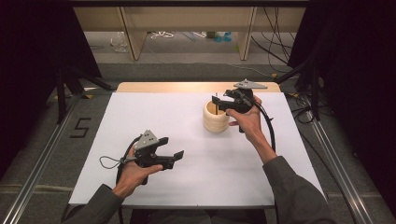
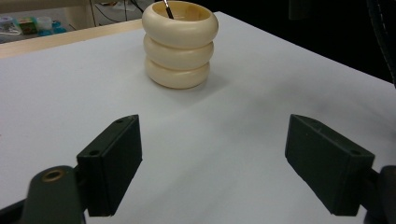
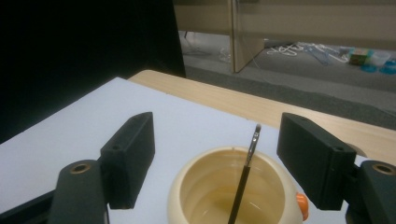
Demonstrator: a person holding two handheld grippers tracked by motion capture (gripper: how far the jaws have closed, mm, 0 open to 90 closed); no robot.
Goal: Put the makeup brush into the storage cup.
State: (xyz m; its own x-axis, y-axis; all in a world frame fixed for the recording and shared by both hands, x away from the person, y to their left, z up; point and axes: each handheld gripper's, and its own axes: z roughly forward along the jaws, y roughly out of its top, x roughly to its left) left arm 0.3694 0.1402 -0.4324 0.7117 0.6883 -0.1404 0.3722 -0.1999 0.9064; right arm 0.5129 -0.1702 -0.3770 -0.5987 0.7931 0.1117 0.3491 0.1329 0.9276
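Observation:
A cream pot (image 1: 215, 120) made of three stacked rounded rings stands on the white table top (image 1: 154, 116), right of its middle. A thin dark brush (image 3: 243, 179) leans inside the pot, bristle end up. My right gripper (image 1: 217, 104) hovers just above the pot's rim and is open; in the right gripper view (image 3: 217, 163) the brush rises between the two jaws without touching either. My left gripper (image 1: 171, 148) is held low over the near left of the table, open and empty (image 2: 212, 168), and it faces the pot (image 2: 180, 44) from a distance.
A small orange spot (image 3: 302, 206) shows on the pot's outer side. A wooden strip (image 1: 196, 87) edges the table's far side. Dark curtains and metal rails (image 1: 42, 158) flank the table, and beyond it are wooden furniture legs (image 1: 133, 39) and cables on the floor.

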